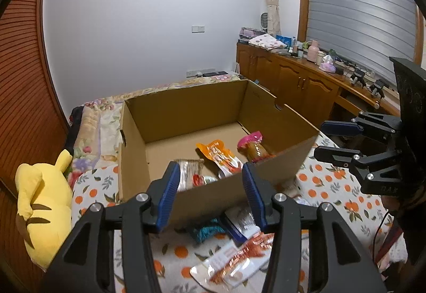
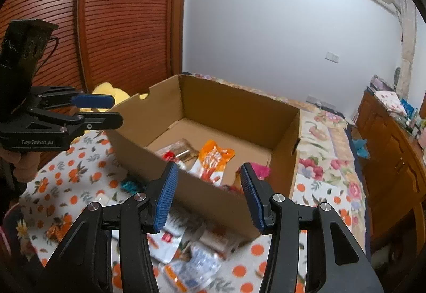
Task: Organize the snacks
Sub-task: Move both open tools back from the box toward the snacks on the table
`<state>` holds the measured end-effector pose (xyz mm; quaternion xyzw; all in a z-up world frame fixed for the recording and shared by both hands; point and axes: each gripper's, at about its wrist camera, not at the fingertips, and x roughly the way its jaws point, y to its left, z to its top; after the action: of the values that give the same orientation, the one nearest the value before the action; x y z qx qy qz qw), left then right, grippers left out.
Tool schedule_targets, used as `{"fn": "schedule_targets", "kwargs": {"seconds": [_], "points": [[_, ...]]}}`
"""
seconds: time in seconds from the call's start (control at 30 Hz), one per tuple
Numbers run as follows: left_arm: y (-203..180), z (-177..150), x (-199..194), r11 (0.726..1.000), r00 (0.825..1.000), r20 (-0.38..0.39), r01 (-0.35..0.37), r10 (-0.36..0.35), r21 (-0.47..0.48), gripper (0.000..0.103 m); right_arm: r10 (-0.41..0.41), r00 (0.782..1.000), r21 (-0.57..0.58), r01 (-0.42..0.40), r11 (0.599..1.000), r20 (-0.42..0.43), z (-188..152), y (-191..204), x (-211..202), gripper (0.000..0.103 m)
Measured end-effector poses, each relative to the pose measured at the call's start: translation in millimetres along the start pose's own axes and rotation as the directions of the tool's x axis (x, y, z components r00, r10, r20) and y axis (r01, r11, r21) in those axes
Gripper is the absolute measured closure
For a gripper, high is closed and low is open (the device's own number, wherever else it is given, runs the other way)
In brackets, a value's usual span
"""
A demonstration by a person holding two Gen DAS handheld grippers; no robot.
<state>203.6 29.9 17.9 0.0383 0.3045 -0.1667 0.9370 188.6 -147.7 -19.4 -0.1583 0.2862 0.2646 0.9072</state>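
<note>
An open cardboard box [image 1: 279,159] [image 2: 282,165] stands on a bed with an orange-print sheet. Inside lie an orange snack pouch [image 1: 218,154] [image 2: 213,159], a pink-topped pack [image 1: 253,146] [image 2: 259,169] and a silvery pack [image 1: 190,173] [image 2: 178,150]. Loose snack packs [image 1: 234,258] [image 2: 186,253] lie on the sheet in front of the box. My left gripper [image 1: 210,197] is open and empty above the box's near wall; it also shows in the right wrist view [image 2: 103,109]. My right gripper [image 2: 207,197] is open and empty, also seen in the left wrist view [image 1: 330,141].
A yellow plush toy [image 1: 40,202] lies at the left of the box. A wooden cabinet [image 1: 300,80] with clutter runs along the right. A slatted wooden wardrobe [image 2: 119,21] stands at the left. A small orange wrapper [image 2: 57,230] lies on the sheet.
</note>
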Motion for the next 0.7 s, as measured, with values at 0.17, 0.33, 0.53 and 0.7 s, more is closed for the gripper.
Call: {"fn": "schedule_targets", "kwargs": {"seconds": [0.17,0.33,0.53,0.7], "points": [[-6,-21,-13,1.000,1.000,-0.014,0.002,-0.002,0.002,0.050,0.000,1.000,0.023,0.000,1.000,-0.004,-16,8,-14,0.053],[-11,-48,-18,1.000,0.999,-0.037,-0.012,0.011,-0.024,0.033,0.000,1.000,0.053,0.002,0.999,-0.027,-37,15,-19,0.053],[-11,-79,-22,0.999,0.997,-0.073,-0.003,0.000,-0.045,0.033,-0.008,0.998,0.082,0.014,0.997,-0.068,-61,18,-16,0.053],[-11,-101,-31,0.999,0.995,-0.100,-0.014,0.009,-0.052,0.033,-0.020,0.994,0.103,0.030,0.994,-0.103,-79,17,-9,0.052]]}}
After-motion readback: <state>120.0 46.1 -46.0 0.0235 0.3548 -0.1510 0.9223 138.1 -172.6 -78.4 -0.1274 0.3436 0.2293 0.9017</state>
